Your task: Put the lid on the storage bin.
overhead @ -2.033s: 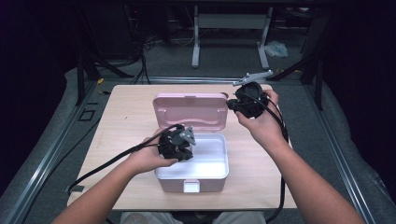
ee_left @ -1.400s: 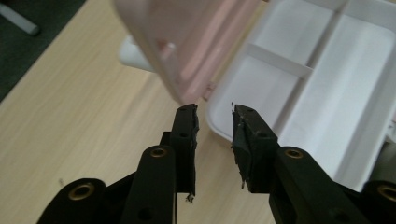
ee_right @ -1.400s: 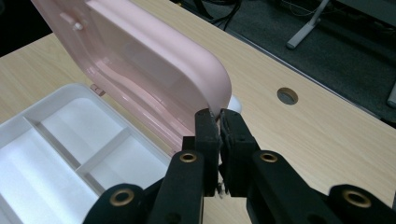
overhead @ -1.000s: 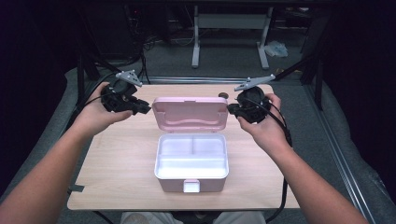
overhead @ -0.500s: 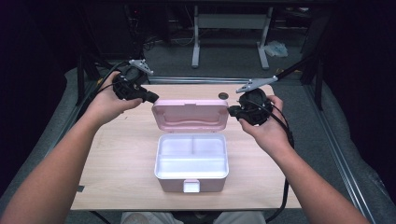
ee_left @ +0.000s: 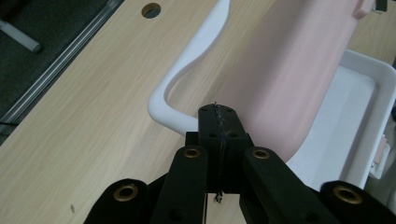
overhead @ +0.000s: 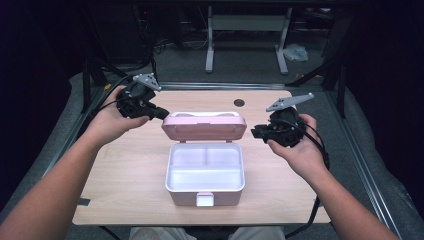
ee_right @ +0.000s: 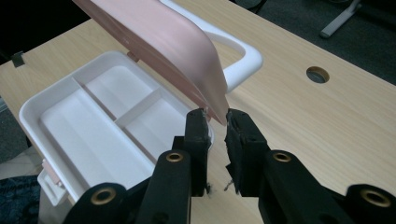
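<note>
Nearest the person sat the pink-and-white lunch box point(overhead: 205, 175), squarely mid-tabletop point(overhead: 125, 170), its white divided tray bare and its front latch point(overhead: 205, 199) hanging loose. Behind the tray the pink lid point(overhead: 204, 128) stood tipped up on its hinge, with the white carry handle point(overhead: 205, 114) lying on the wood behind it. The right gripper point(overhead: 260, 133) came in at the lid's right corner; in the right gripper view its fingers point(ee_right: 198, 133) had just been easing apart, a narrow gap between them and the lid's edge point(ee_right: 219, 109) sitting right at their tips, though whether they touched it I couldn't tell. The left gripper point(overhead: 161, 113) was at the lid's far left corner, its fingers point(ee_left: 219, 123) pressed flat together with nothing between them, beside the handle point(ee_left: 173, 93). To my eye the step in hand was swinging the lid down over the tray. The next move called for both grippers to bear on the lid together and bring it forward evenly, so the box didn't skid, then press the latch home.
</note>
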